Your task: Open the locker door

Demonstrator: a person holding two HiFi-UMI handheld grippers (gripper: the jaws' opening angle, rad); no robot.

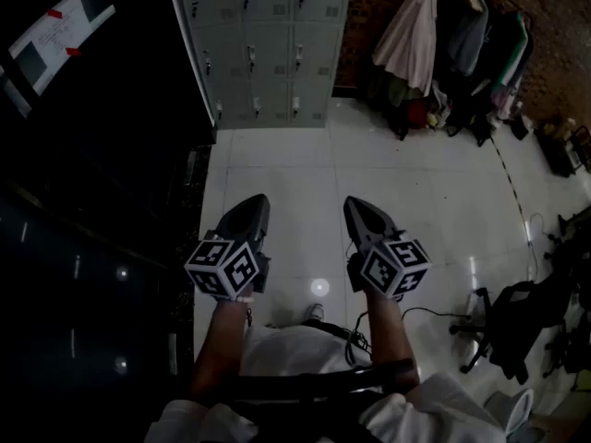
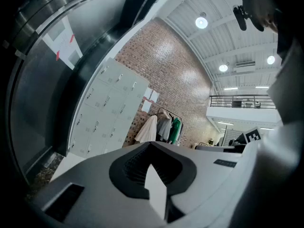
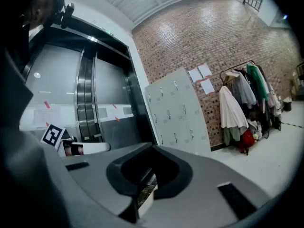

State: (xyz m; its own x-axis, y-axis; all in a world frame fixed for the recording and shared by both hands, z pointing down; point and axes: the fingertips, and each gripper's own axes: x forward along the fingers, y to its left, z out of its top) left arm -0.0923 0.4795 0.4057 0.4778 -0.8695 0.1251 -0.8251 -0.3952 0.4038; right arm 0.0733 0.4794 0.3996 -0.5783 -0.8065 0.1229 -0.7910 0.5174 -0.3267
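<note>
- Along the left edge of the head view stands a dark, glossy wall (image 1: 92, 201). A white notice (image 1: 55, 28) with red tape marks is stuck to it in the upper left corner.
- Left of centre, low in the frame, the left claw (image 1: 253, 201) is held out over a white tiled floor (image 1: 305, 169), pointing towards the top of the frame. In the left gripper view its two jaws (image 2: 152, 143) are clenched together with nothing between them. A marker cube sits at its back end, and the person's bare forearm (image 1: 222, 340) runs down from it to the bottom edge.
- At top centre, just right of the dark wall, is a grey bank of lockers (image 1: 268, 44), and every door that can be seen is closed. The lockers are well apart from both claws, with open floor between. They appear mid-left in the left gripper view (image 2: 107, 108) and at centre in the right gripper view (image 3: 175, 113), against a brick wall.
- Right of centre, the right claw (image 1: 356, 204) is level with the left one and also points up the frame. Its jaws (image 3: 153, 147) are clenched tight and hold nothing.
- In the upper right, a clothes rack (image 1: 443, 44) hung with coats stands near the lockers.
- In the lower right, a black office chair (image 1: 517, 317) stands on the floor.
</note>
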